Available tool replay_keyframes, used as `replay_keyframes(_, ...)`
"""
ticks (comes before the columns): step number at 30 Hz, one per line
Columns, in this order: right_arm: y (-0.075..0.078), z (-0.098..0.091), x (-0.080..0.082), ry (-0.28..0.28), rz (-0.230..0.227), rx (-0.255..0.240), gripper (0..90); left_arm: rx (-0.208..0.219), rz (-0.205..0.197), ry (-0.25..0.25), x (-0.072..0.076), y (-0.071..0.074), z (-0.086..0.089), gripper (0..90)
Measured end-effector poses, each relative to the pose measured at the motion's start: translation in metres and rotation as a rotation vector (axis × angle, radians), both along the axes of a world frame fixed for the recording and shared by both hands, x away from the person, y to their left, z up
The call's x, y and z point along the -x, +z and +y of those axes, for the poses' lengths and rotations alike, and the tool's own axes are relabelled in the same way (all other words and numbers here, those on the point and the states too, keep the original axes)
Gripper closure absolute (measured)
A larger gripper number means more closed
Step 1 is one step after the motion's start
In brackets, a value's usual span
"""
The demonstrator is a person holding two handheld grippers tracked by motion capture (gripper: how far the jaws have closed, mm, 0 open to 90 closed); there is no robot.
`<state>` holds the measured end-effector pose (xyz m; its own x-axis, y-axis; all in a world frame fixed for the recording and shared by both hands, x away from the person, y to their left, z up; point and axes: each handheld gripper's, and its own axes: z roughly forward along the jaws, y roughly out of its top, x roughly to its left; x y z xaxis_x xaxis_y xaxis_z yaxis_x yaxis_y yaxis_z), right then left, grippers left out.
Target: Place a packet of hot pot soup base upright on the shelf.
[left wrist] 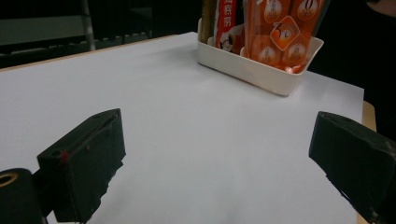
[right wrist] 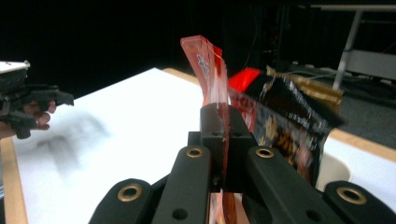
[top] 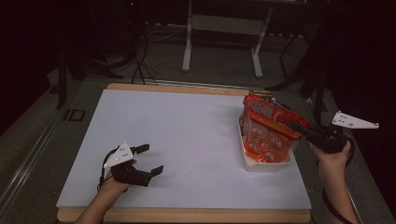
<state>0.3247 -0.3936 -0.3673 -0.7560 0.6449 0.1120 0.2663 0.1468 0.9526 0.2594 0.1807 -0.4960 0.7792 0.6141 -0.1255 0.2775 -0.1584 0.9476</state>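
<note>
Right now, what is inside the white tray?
The white tray holds an orange snack pack, pinched at its top edge by the right gripper, plus a red packet and a brownish one standing behind it. The tray's floor is covered.

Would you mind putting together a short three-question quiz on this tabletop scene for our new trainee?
1. True or false: the right gripper is shut on the edge of the orange snack packet.
2. Where does the white bin sit in the high view?
A. near the table's right edge
B. at the table's left corner
C. in the middle
3. Fill in: the left gripper has its jaws ____, with nothing between them.

Key
1. True: the packet's flat edge is pinched between the closed jaws.
2. A.
3. Open, above the bare white table.
</note>
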Motion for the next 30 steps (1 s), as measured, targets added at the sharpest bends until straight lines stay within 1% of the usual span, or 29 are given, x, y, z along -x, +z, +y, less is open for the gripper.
replay_keyframes(1,-0.003,-0.001,0.0,-0.004,0.004,-0.002,90.0,-0.001,-0.001,-0.001,0.0,0.0,0.0,4.3)
replay_keyframes(3,-0.006,-0.005,0.001,-0.004,0.012,-0.023,90.0,-0.001,-0.003,-0.006,0.0,0.0,-0.001,4.3)
replay_keyframes(6,-0.007,-0.007,0.004,-0.022,0.003,-0.012,89.1,-0.004,-0.003,-0.01,0.0,0.0,-0.003,4.3)
replay_keyframes(8,-0.006,-0.006,0.005,-0.017,0.005,-0.009,86.0,-0.005,-0.001,-0.009,0.0,0.0,-0.002,4.3)
replay_keyframes(9,-0.005,-0.005,0.006,-0.018,0.002,-0.009,85.9,-0.005,-0.001,-0.01,0.0,-0.001,-0.002,4.3)
replay_keyframes(10,-0.004,-0.003,0.007,-0.02,-0.003,0.002,83.8,0.0,0.002,-0.01,0.0,-0.001,-0.002,4.2)
replay_keyframes(11,-0.002,-0.002,0.008,-0.02,-0.012,0.001,79.9,-0.003,0.002,-0.009,0.0,-0.001,-0.002,4.3)
replay_keyframes(13,0.002,0.0,0.009,-0.033,-0.029,-0.014,70.6,-0.001,0.003,-0.007,0.0,-0.001,-0.001,4.3)
replay_keyframes(14,0.004,0.0,0.009,-0.038,-0.036,-0.022,68.5,-0.001,0.005,-0.006,0.0,-0.001,-0.001,4.3)
replay_keyframes(15,0.007,0.0,0.01,-0.054,-0.048,-0.022,68.4,-0.001,0.003,-0.007,0.0,-0.001,-0.001,4.3)
replay_keyframes(16,0.009,-0.001,0.01,-0.06,-0.054,-0.028,66.0,-0.002,0.004,-0.007,0.0,-0.001,-0.001,4.2)
replay_keyframes(17,0.012,-0.002,0.01,-0.057,-0.056,-0.046,63.7,-0.002,0.004,-0.007,0.0,-0.001,-0.001,4.3)
replay_keyframes(18,0.014,-0.004,0.011,-0.065,-0.062,-0.058,63.5,0.001,0.003,-0.007,0.0,-0.001,0.0,4.3)
replay_keyframes(20,0.018,-0.004,0.013,-0.073,-0.075,-0.069,60.3,-0.001,0.002,-0.006,0.0,-0.001,0.0,4.3)
replay_keyframes(22,0.023,-0.003,0.016,-0.072,-0.087,-0.076,59.2,0.001,0.006,-0.006,0.0,-0.002,0.0,4.3)
replay_keyframes(24,0.029,-0.001,0.02,-0.063,-0.098,-0.09,58.7,-0.006,0.008,-0.009,0.0,-0.002,-0.001,4.3)
replay_keyframes(27,0.037,0.009,0.024,-0.045,-0.104,-0.076,56.9,-0.01,0.008,-0.015,0.0,-0.003,-0.003,4.3)
replay_keyframes(30,0.042,0.02,0.027,-0.025,-0.092,-0.06,50.5,-0.016,0.01,-0.021,0.0,-0.003,-0.004,4.3)
